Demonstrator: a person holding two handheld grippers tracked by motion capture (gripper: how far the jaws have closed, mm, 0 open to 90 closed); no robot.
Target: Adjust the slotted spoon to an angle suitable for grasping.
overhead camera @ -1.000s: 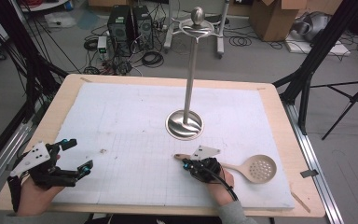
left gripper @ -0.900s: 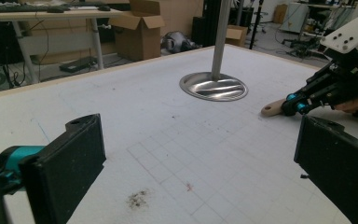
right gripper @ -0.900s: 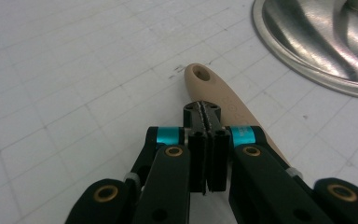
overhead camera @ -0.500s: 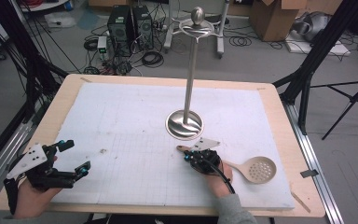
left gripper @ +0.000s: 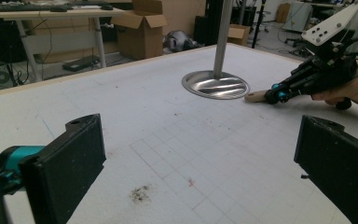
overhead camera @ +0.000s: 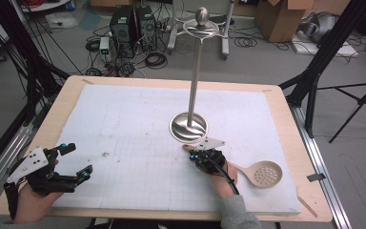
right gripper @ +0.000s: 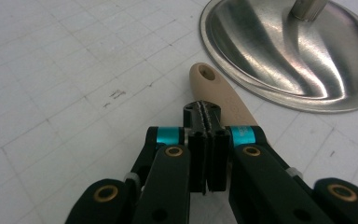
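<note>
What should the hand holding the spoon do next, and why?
Probably lift it a little. The right tongs are shut on the slotted spoon, gripping its handle, whose end with the hole lies next to the base of the metal stand. The spoon looks flat on the table, so raising it seems the first step toward hanging it on the stand. The left tongs rest open, far off.
</note>
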